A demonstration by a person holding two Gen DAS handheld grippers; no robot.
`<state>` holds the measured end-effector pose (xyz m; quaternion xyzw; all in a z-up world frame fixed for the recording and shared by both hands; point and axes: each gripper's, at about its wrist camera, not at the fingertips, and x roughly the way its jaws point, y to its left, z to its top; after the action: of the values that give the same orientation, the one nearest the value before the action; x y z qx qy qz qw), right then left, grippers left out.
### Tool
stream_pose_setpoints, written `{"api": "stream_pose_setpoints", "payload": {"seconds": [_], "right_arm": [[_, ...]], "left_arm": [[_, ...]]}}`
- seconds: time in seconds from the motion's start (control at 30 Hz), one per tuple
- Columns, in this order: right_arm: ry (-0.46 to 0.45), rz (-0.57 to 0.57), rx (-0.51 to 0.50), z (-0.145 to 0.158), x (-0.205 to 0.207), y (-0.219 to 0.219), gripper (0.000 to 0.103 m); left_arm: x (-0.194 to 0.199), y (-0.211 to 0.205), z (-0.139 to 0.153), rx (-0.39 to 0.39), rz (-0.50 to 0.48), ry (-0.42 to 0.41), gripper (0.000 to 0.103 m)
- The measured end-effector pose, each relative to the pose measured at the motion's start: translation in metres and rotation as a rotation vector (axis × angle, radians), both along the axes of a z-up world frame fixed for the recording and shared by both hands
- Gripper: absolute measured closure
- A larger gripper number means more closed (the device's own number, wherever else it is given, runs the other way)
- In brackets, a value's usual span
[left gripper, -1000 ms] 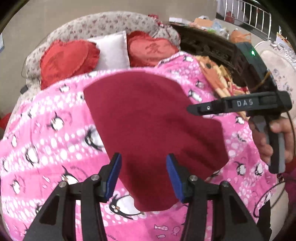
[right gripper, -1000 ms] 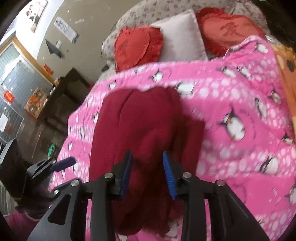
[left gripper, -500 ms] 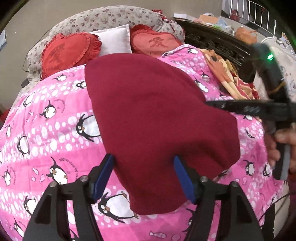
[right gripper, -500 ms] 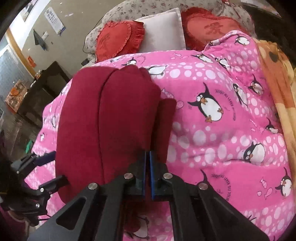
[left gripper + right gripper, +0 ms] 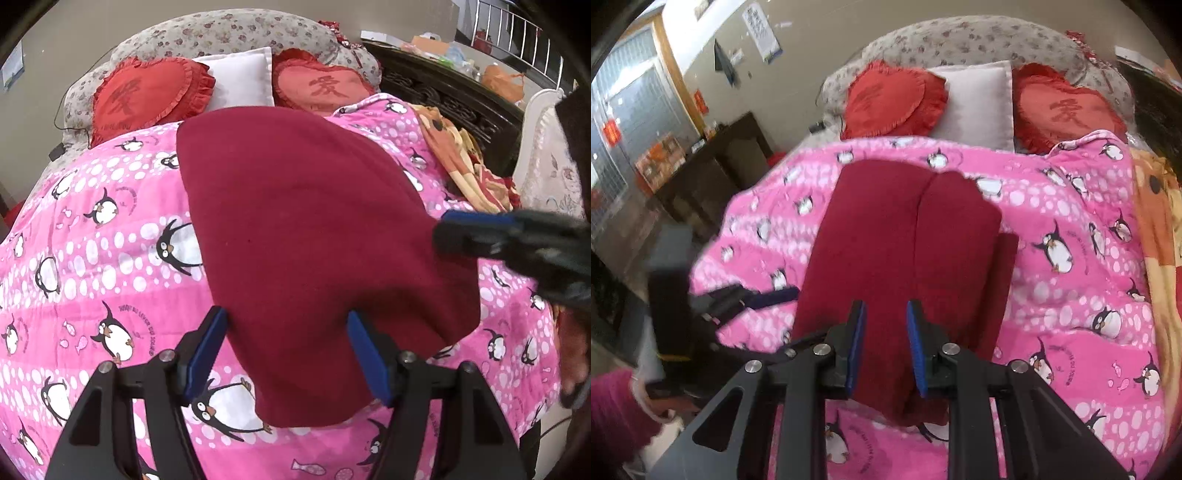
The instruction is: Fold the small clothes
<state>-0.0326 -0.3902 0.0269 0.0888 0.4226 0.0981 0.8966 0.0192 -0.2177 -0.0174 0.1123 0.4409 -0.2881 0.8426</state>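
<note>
Pink penguin quilt point(image 5: 92, 266) carrying the dark red garment point(image 5: 314, 240), lying flat mid-bed in folded layers. Left gripper point(image 5: 286, 350) and right gripper point(image 5: 884, 343) hover over its near edge, both with jaws parted and empty. Risk: grasping one layer only, so lifting would undo the fold

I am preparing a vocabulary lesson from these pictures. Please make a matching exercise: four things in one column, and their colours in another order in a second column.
Things:
1. garment
2. quilt with penguins
3. square pillow
4. gripper pads

Colours:
a. white
b. blue
c. dark red
d. pink

Pairs: 1-c, 2-d, 3-a, 4-b
</note>
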Motion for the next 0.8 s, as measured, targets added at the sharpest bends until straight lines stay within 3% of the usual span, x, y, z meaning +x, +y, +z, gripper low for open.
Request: {"api": "stream_pose_setpoints", "payload": {"seconds": [0.1, 0.2, 0.37, 0.47, 0.53, 0.6, 0.8], "right_arm": [[0.022, -0.062, -0.070, -0.025, 0.005, -0.008, 0.103], [0.068, -0.115, 0.016, -0.048, 0.009, -0.027, 0.103], [0.058, -0.104, 0.022, -0.036, 0.003, -0.028, 0.103], [0.014, -0.120, 0.065, -0.023, -0.004, -0.032, 0.103], [-0.013, -0.166, 0.091, -0.018, -0.007, -0.041, 0.075], [-0.017, -0.227, 0.125, -0.021, -0.003, -0.052, 0.054], [0.025, -0.241, 0.226, -0.055, 0.027, -0.068, 0.051]], "left_arm": [[-0.001, -0.002, -0.003, 0.002, -0.008, 0.006, 0.027], [-0.002, -0.003, -0.005, 0.010, -0.002, 0.009, 0.027], [0.001, 0.006, 0.004, -0.008, 0.017, 0.020, 0.027], [0.009, 0.020, 0.016, -0.060, 0.048, -0.006, 0.023], [0.020, 0.029, 0.020, -0.111, 0.086, 0.004, 0.018], [0.031, 0.035, 0.018, -0.158, 0.122, 0.037, 0.017], [0.059, 0.038, 0.000, -0.279, 0.133, 0.137, 0.016]]}}
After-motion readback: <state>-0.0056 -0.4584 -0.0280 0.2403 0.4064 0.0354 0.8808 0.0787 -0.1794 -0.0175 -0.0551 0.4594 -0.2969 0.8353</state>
